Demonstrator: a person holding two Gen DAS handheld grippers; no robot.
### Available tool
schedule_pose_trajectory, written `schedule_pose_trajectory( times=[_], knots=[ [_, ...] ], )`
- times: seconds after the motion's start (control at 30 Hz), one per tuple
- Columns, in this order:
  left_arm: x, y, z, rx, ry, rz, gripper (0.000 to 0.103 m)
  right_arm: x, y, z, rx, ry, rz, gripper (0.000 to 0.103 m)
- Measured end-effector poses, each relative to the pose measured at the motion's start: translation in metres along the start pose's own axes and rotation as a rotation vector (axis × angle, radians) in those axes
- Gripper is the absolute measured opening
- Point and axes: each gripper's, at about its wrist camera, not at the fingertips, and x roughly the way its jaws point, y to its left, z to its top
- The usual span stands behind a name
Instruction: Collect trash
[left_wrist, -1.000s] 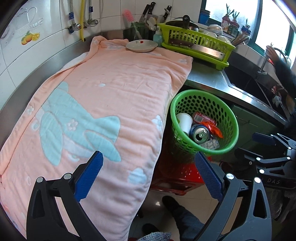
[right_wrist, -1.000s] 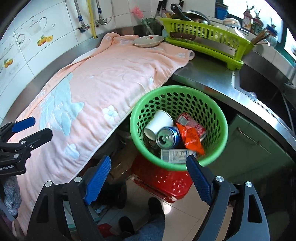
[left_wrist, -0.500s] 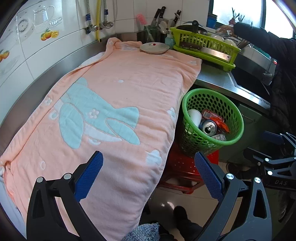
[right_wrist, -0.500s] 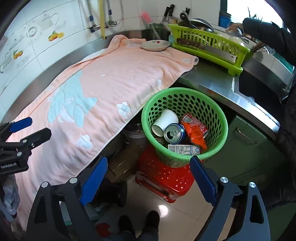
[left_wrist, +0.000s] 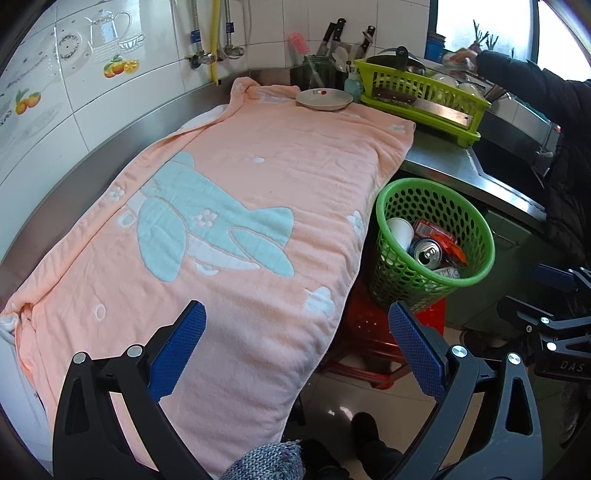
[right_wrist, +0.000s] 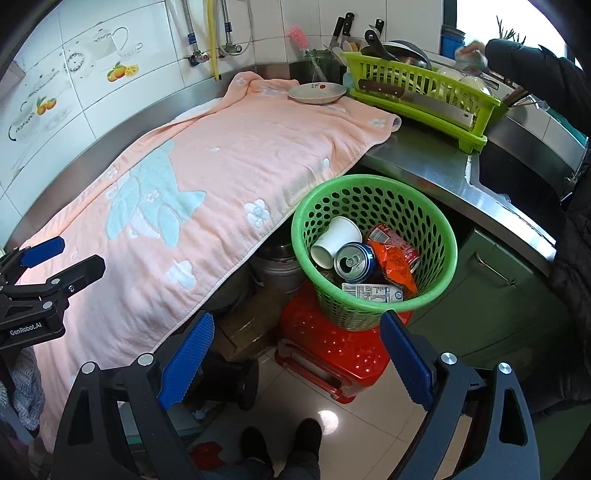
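- Two sets of blue-padded fingers are mine: my left gripper (left_wrist: 295, 347) stands wide with nothing between its pads, over the near end of the pink towel (left_wrist: 229, 206).
- My right gripper (right_wrist: 295, 354) is spread wide as well and holds nothing; below it are the floor tiles and the red stool (right_wrist: 332, 343).
- Trash sits in the green basket (right_wrist: 436, 221), which stands on that red stool just beside the hanging towel edge and in front of the steel desk (right_wrist: 424, 166).
- Inside the basket I see a white paper cup (right_wrist: 336, 240) lying on its side, a blue can (right_wrist: 354, 258) with its top facing me, an orange wrapper (right_wrist: 397, 264) and a small white carton (right_wrist: 373, 291).
- On the far end of the towel rests a shallow plate (left_wrist: 324, 99), next to a lime dish rack (left_wrist: 421, 94).
- Someone in a dark sleeve (left_wrist: 532, 79) reaches towards the window ledge at right.
- My shoes (right_wrist: 280, 439) show at the bottom of the right view.
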Motion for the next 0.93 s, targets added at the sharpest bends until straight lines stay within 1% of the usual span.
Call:
schedule_pose_trajectory(
  times=[0.47, 0.6, 0.67, 0.77, 0.93],
  knots=[
    [-0.019, 0.013, -0.022, -0.006, -0.024, 0.013, 0.098, -0.005, 0.024, -0.007, -0.029, -0.002, 0.024, 0.088],
    [-0.024, 0.02, -0.025, -0.011, -0.039, 0.035, 0.098, -0.004, 0.032, -0.009, -0.043, -0.001, 0.03, 0.088],
    [-0.023, 0.023, -0.026, -0.015, -0.034, 0.05, 0.098, -0.003, 0.035, -0.009, -0.046, 0.003, 0.038, 0.088],
    [-0.022, 0.03, -0.028, -0.03, -0.02, 0.043, 0.098, -0.001, 0.041, -0.009, -0.054, 0.006, 0.044, 0.088],
    [-0.021, 0.042, -0.032, -0.049, -0.01, 0.064, 0.098, 0.004, 0.052, -0.006, -0.074, 0.009, 0.056, 0.088]
  ],
)
